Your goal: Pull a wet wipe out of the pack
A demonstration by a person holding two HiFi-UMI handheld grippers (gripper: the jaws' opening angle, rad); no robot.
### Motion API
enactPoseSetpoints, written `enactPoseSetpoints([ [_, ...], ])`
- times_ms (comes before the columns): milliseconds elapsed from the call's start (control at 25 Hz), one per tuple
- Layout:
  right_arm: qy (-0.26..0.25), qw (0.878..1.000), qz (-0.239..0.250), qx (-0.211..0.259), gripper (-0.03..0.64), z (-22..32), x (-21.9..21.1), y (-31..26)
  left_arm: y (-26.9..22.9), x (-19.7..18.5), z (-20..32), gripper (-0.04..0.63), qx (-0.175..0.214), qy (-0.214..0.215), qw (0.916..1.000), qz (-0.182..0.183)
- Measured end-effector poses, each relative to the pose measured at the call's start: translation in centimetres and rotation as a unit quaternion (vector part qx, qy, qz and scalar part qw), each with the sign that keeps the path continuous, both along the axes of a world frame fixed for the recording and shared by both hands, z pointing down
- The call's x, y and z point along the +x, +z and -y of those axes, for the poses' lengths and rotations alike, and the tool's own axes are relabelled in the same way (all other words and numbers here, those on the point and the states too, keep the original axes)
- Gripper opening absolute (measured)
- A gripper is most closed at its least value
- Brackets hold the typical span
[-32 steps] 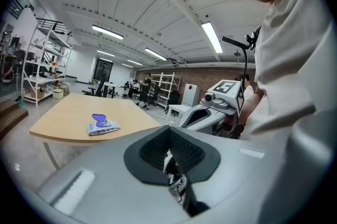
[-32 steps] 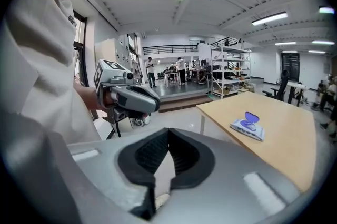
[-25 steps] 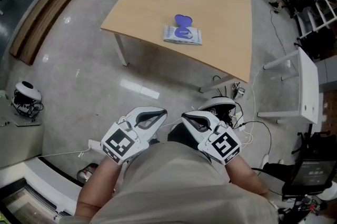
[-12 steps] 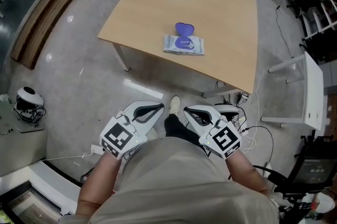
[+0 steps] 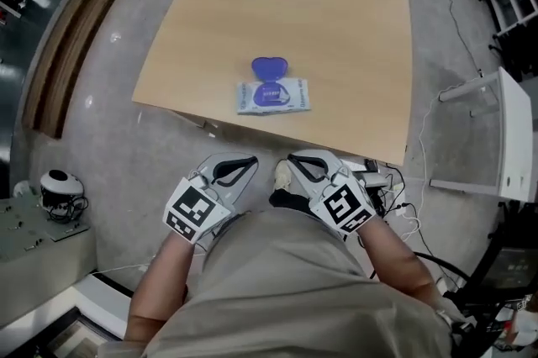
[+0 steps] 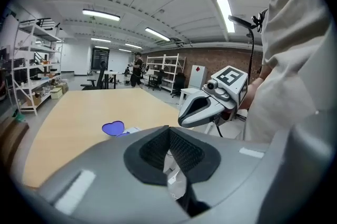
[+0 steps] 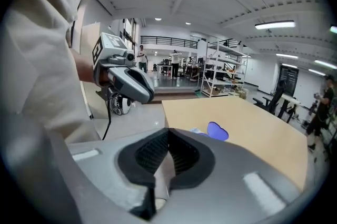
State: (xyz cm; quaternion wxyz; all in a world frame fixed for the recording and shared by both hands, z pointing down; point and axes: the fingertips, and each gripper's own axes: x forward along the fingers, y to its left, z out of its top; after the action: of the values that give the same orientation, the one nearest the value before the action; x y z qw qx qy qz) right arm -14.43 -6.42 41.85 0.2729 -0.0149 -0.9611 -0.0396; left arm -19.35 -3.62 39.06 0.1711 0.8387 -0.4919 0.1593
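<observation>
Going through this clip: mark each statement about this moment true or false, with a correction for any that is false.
1. The wipes pack lies on the table with its purple lid flipped open. True.
2. The left claw grips a wipe. False: its jaws are together with nothing between them.
3. The right claw stands wide open. False: its jaws are together.
4. Neither claw touches the pack. True: both are held close to the person's body, on the near side of the table and apart from the pack.
5. A wipe has been drawn fully out and lies beside the pack. False: no loose wipe shows on the table.
</observation>
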Motion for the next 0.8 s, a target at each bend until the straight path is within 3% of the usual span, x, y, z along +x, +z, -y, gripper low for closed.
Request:
enactPoseSetpoints([
  [240, 0.019, 0.999, -0.033, -0.008, 0.002, 8.4, -0.4, 4.5, 3.5, -0.6, 8.0, 0.006, -0.041, 0.032, 0.9974, 0.05],
  [480, 0.068, 0.995, -0.069, -0.034, 0.002, 12.8, -2.0, 9.7, 6.8, -1.9, 13.4, 0.006, -0.07, 0.078, 0.989, 0.105],
  [720, 0.114, 0.987, -0.095, -0.058, 0.002, 16.5, -4.0, 15.0, 11.8, -2.8, 18.4, 0.01, -0.106, 0.141, 0.9669, 0.184],
  [760, 0.12, 0.986, -0.099, -0.061, 0.002, 17.0, -4.1, 15.7, 12.5, -2.7, 19.1, 0.077, -0.112, 0.153, 0.9625, 0.194],
  [800, 0.126, 0.985, -0.104, -0.064, 0.002, 17.4, -4.3, 16.3, 13.0, -2.5, 19.7, 0.097, -0.117, 0.165, 0.9581, 0.202],
])
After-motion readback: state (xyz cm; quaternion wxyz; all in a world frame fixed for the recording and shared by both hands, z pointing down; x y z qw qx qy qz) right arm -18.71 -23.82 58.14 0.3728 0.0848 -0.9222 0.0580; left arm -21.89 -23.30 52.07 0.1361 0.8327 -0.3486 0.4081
